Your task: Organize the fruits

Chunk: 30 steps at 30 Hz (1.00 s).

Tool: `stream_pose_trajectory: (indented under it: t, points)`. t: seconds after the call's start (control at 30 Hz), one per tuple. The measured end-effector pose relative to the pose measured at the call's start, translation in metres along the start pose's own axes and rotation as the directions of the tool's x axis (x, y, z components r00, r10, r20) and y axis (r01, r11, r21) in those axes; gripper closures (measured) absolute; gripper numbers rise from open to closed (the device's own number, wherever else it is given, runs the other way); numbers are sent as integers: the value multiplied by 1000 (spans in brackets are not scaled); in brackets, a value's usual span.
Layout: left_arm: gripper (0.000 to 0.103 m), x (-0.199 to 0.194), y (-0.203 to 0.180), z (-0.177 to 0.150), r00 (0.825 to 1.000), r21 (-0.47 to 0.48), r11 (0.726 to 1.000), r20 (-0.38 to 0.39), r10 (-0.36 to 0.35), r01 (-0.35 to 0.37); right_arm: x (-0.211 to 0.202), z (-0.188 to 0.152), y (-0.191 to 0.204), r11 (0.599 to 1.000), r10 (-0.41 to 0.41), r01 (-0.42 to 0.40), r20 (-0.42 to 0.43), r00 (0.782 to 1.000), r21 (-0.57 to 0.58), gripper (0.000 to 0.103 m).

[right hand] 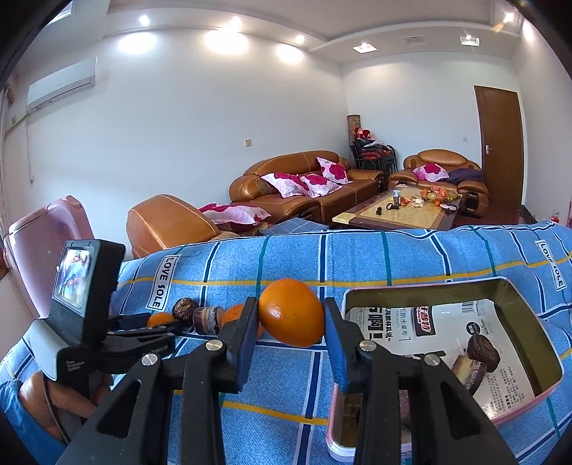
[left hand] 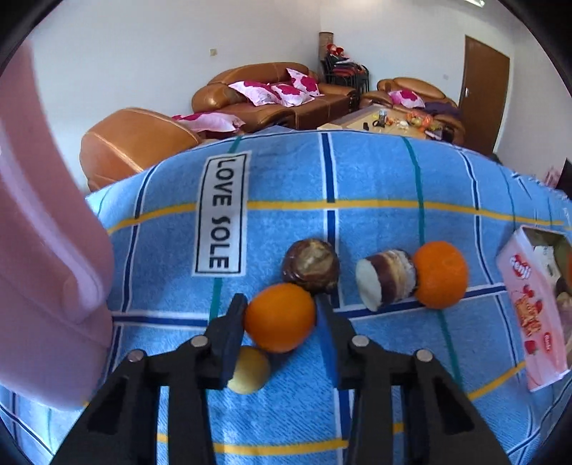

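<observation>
White walls (right hand: 178,118) and a white ceiling (right hand: 357,18) with lit recessed spots (right hand: 225,39); an air conditioner (right hand: 62,84) high on the left wall; a brown door (right hand: 502,150) at the right; a tan leather sofa (right hand: 304,186) with pink floral cushions (right hand: 296,182), an armchair (right hand: 443,171) beside it, stacked chairs (right hand: 375,153) in the corner between; a coffee table (right hand: 397,211), cluttered, in front; another leather seat (right hand: 168,223) nearer.

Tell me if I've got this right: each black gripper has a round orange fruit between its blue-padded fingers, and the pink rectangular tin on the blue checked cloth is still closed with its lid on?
Not quite. The pink rectangular tin is open, with no lid on it; the right wrist view looks straight into it, showing printed paper and a brown item inside. The rest holds: the left gripper and right gripper each have a round orange fruit between their fingers.
</observation>
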<state>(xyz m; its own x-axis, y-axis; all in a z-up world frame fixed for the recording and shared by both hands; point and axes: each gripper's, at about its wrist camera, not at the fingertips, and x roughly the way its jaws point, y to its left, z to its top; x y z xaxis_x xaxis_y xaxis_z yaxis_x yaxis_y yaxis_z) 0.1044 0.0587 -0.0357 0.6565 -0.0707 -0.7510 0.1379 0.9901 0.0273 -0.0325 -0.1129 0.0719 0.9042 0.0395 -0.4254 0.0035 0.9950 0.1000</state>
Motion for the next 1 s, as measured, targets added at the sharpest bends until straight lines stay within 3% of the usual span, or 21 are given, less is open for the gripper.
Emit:
stream_pose_trajectory:
  t: [0.17,0.27,0.4,0.5,0.7,1.0]
  points:
    - [63,-16,13,-7,998,-79,996,58,-28,33,0,-1,2,1000,-3,3,8,1000,-11,65]
    - [63,-33,20,-14,991,-135,990,132,-32,50,-2,-1,2,1000,3,-3,18,1000,-9,65]
    - [63,-65,10,-18,966,-144,989,258,13,26,-10,0,4,1000,26,-25,55,998,-11,65]
    - [63,-80,0,-21,950,-137,991,310,46,-3,-15,-1,9,999,29,-26,76,997,-36,65]
    - [63,-88,-17,-27,931,-128,989,347,114,-73,-12,-4,12,999,23,-20,75,997,-49,65]
    - [63,-94,-27,-37,923,-110,990,365,121,-87,-8,-7,11,998,16,-13,53,998,-58,65]
